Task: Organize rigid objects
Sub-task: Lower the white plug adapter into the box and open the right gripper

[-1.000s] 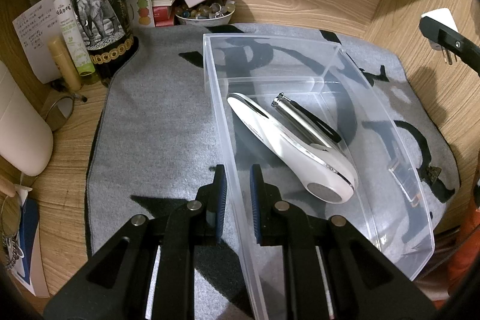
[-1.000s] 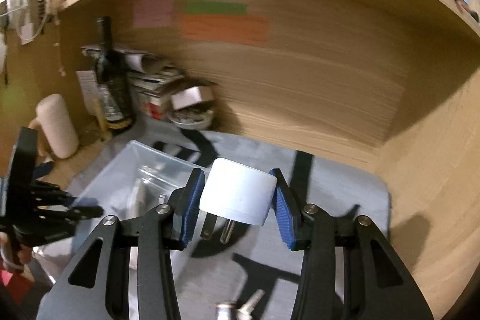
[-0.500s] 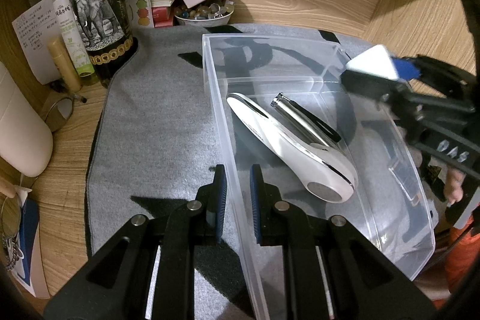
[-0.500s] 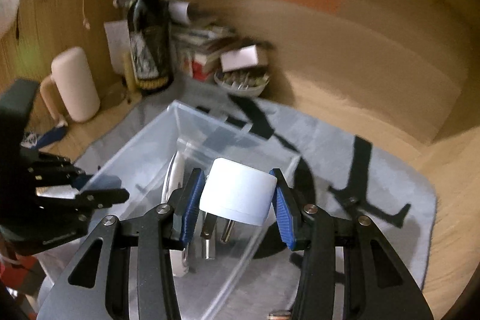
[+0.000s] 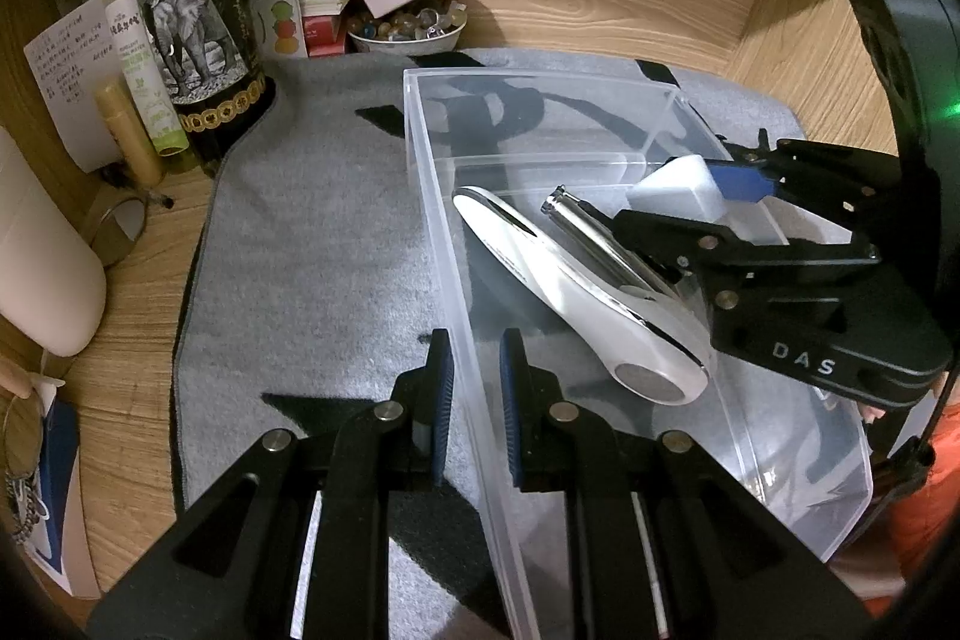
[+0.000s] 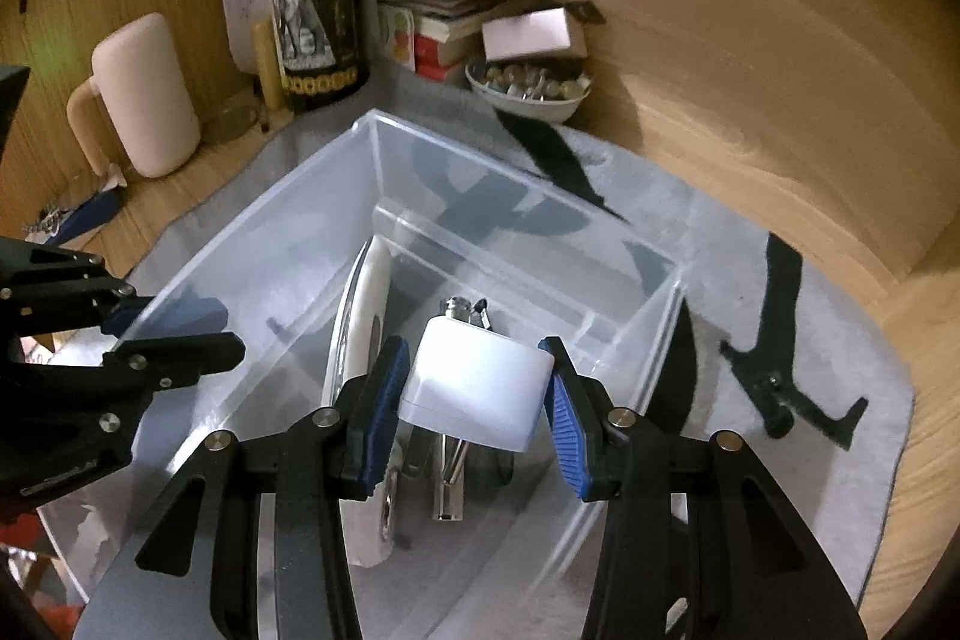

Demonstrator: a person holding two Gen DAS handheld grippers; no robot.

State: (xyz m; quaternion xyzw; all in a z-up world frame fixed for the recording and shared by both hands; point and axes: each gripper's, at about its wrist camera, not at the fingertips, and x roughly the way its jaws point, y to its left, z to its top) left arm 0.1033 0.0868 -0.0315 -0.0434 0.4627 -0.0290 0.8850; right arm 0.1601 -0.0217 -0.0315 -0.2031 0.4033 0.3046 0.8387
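A clear plastic bin (image 5: 429, 196) lies on a grey mat (image 5: 312, 244). Inside it are a white handheld device (image 5: 576, 298) and a chrome nail clipper (image 5: 606, 244). My left gripper (image 5: 474, 388) is shut on the bin's near left wall. My right gripper (image 6: 477, 400) is shut on a white plug adapter (image 6: 474, 385) and holds it inside the bin, just above the clipper (image 6: 453, 466) and beside the white device (image 6: 366, 316). In the left wrist view the adapter (image 5: 678, 190) shows between the right gripper's fingers over the bin's right side.
A dark wine bottle (image 5: 192, 16), a green tube (image 5: 141, 64), papers, books and a bowl of beads (image 5: 408, 28) crowd the back left corner. A pale mug (image 6: 144, 94) stands at the left. Wooden walls close the back and right. A small metal object (image 6: 675, 610) lies on the mat.
My right gripper has carried the plug adapter left and down, from over the bin's right rim into the bin above the clipper. My left gripper has stayed shut on the bin wall.
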